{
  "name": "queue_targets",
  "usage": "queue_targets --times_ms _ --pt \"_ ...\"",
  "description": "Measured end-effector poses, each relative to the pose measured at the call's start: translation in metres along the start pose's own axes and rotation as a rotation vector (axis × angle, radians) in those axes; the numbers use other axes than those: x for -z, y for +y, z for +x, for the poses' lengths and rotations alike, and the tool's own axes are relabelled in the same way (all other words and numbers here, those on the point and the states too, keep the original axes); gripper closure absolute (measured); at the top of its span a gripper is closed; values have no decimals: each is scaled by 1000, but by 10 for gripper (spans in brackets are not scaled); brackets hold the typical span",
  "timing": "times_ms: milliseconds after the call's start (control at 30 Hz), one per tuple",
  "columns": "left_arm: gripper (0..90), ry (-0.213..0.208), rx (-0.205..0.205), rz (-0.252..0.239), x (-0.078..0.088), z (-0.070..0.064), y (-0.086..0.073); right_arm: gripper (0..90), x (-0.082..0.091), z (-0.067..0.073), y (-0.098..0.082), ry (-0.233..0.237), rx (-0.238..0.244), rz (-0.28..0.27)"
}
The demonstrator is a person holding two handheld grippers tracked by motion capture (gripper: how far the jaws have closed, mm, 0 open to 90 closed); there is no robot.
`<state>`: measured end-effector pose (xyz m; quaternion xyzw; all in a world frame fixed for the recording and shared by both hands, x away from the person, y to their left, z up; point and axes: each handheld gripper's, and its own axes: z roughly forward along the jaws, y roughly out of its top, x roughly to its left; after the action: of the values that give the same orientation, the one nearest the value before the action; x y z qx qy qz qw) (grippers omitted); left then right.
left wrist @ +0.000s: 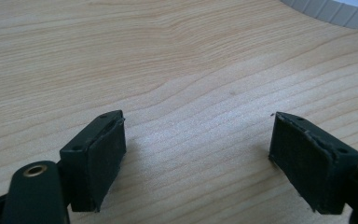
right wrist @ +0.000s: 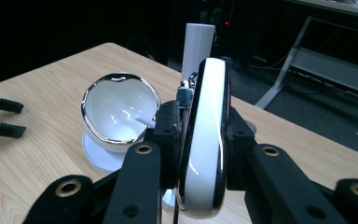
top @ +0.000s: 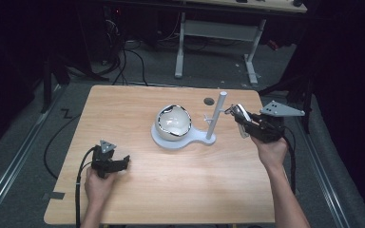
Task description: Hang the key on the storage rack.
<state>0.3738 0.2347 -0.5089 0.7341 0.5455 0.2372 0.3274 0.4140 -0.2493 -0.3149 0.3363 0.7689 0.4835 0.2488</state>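
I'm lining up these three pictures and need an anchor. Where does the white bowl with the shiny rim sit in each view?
High view: the white bowl sits at the table's middle, on the round base of the white stand.
Left gripper view: the bowl is not in it; a ridged white edge crosses the top right corner.
Right gripper view: the bowl is left of centre, beyond the jaws.
Shared landmark: the stand's upright post.

High view: fixed above the person's side, looking forward and down over the whole wooden table (top: pixel 171 190) to the floor beyond. Left gripper view: set low behind the left gripper (left wrist: pixel 196 154), facing closely onto the tabletop, with the edge of the white stand base (left wrist: pixel 335 11) at top right. Right gripper view: behind the right gripper (right wrist: pixel 200 140), facing across the table toward the white bowl (right wrist: pixel 119 109) and upright post (right wrist: pixel 198 44) (both shared with the high view).
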Motion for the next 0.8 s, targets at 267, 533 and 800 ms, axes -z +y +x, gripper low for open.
queue_targets --times_ms 267,533,800 --pt "189 0 1 0 0 0 0 728 -5 -5 -1 -3 -14 3" --pt "189 -1 1 0 0 0 0 727 -8 -12 -10 -13 -44 3" --pt "188 -1 1 0 0 0 0 725 -8 -13 -11 -19 -41 5"
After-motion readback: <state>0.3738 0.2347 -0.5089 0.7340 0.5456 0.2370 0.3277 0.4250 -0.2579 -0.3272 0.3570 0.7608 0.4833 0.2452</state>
